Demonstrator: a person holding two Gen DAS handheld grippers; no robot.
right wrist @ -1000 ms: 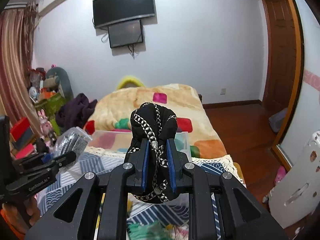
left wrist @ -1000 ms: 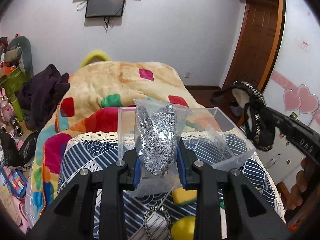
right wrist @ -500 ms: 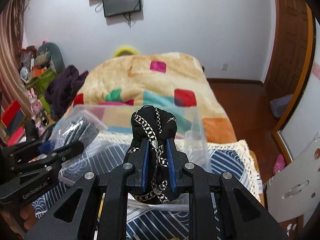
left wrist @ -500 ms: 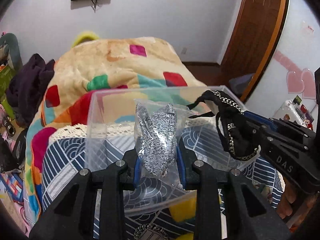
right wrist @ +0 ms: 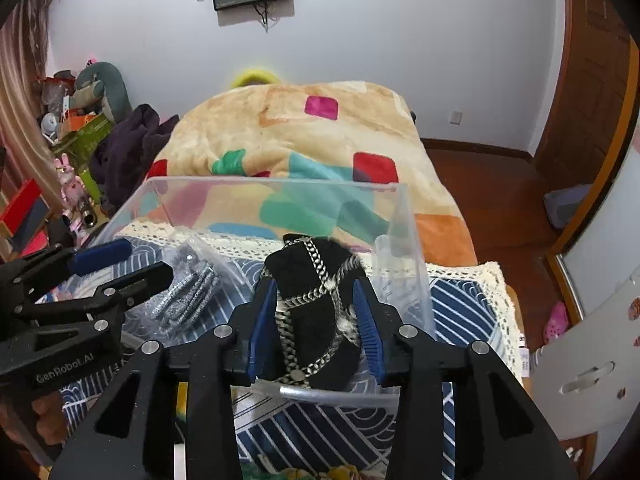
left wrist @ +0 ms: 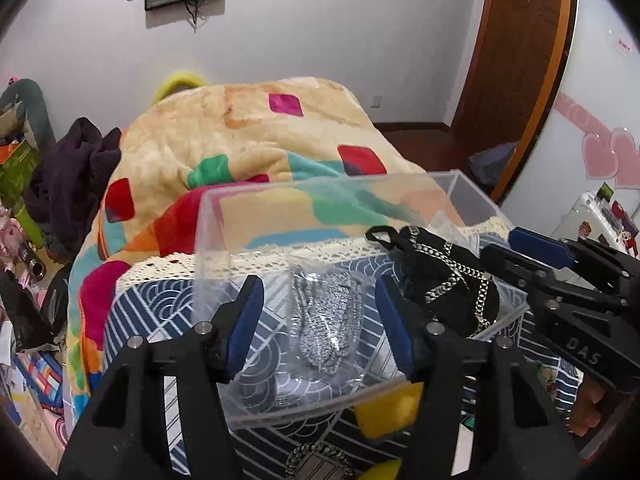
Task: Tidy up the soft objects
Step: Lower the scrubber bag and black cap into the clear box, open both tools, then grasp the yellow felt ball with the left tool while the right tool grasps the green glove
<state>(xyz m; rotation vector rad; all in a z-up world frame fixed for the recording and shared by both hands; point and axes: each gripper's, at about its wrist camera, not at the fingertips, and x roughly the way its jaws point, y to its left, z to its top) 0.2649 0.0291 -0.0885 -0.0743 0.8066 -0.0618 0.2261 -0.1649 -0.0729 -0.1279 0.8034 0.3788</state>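
A clear plastic box stands on a blue wave-patterned cloth. A grey knitted item in a clear bag lies inside it on the left. A black soft item with silver chain trim lies inside on the right. My left gripper is open over the box, its blue pads apart on either side of the bag. My right gripper is open, its pads standing clear of the black item. Each gripper shows in the other's view.
A yellow sponge-like object and a chain-trimmed item lie on the cloth before the box. A colourful blanket covers the bed behind. Dark clothes and toys pile at the left. A door is at the right.
Both grippers moved down over the box and opened. The grey bagged item and the black chain item, held before, now lie inside the box.
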